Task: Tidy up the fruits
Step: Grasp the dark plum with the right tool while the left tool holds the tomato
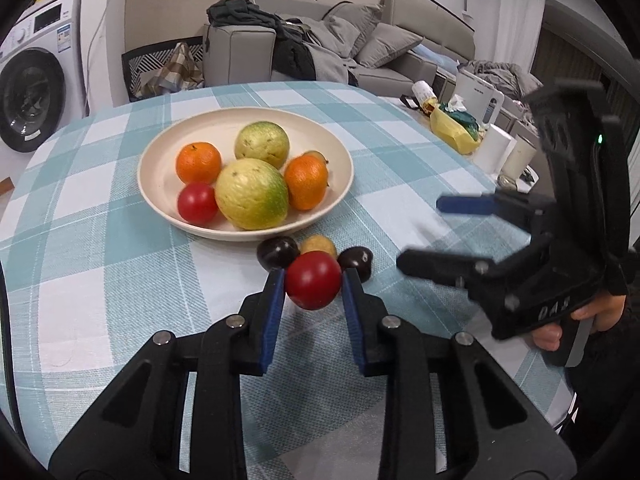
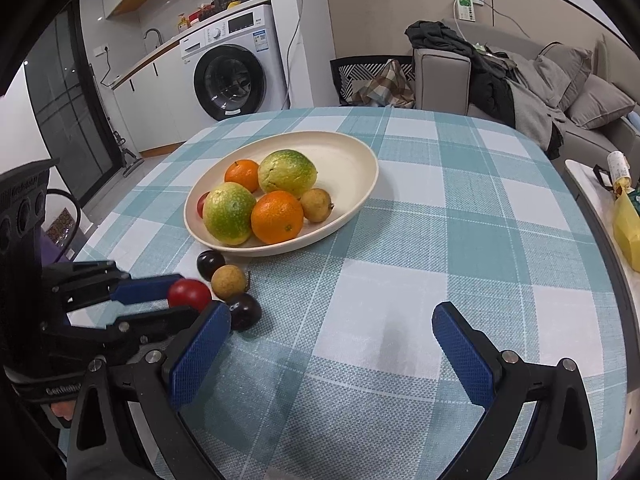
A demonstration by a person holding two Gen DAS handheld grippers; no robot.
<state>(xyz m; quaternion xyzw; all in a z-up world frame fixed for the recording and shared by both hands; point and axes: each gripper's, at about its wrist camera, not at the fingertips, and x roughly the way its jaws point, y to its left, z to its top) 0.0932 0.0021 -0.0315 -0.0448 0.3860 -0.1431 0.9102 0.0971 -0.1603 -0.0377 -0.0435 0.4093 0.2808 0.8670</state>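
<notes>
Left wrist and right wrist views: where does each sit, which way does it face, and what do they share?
Left wrist: behind the left gripper, facing the cream oval plate and sofa; its fingers clamp the red round tomato; the right gripper and a hand show.
Right wrist: behind the open right gripper, facing the plate and the white washing machine; the left gripper shows.
Shared: plate, tomato, checked tablecloth.

Washing machine (image 2: 236, 76), grey sofa (image 1: 360, 44), yellow bag (image 1: 452, 128) beyond checked tablecloth (image 2: 440, 240)

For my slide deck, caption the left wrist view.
Left gripper grips a red tomato near the fruit plate; right gripper open.
</notes>
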